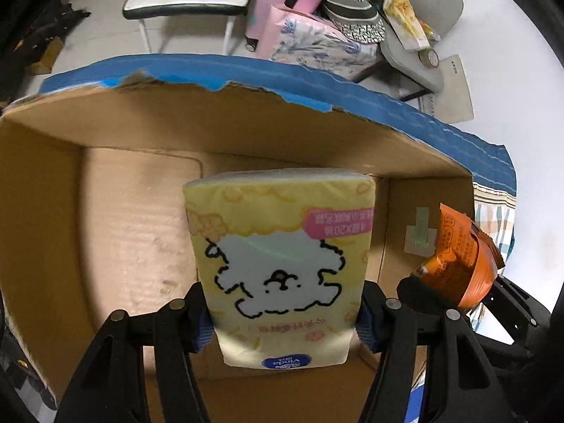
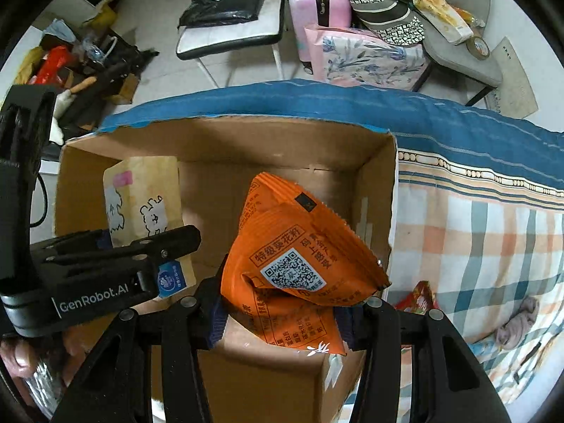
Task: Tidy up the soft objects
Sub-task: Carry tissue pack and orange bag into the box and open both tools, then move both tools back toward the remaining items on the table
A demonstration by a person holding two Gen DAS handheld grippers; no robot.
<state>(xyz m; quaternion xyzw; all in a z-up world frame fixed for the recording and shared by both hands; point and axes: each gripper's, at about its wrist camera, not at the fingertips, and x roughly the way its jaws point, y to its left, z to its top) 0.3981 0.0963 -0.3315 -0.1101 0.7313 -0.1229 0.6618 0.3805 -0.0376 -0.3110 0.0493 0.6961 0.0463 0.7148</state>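
Tongs on the left (image 1: 283, 312) grip one yellow tissue pack (image 1: 282, 264), printed with a fluffy white cartoon dog, held over the open cardboard box (image 1: 105, 211); one orange packet (image 1: 454, 257) shows off to their right. From the right wrist, the right tongs (image 2: 280, 317) clamp that crumpled orange packet (image 2: 299, 257), QR code facing up, above the box (image 2: 373, 190), the tissue pack (image 2: 141, 204) to their left.

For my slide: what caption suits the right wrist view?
Right hand-held gripper holds an orange packet over the cardboard box.
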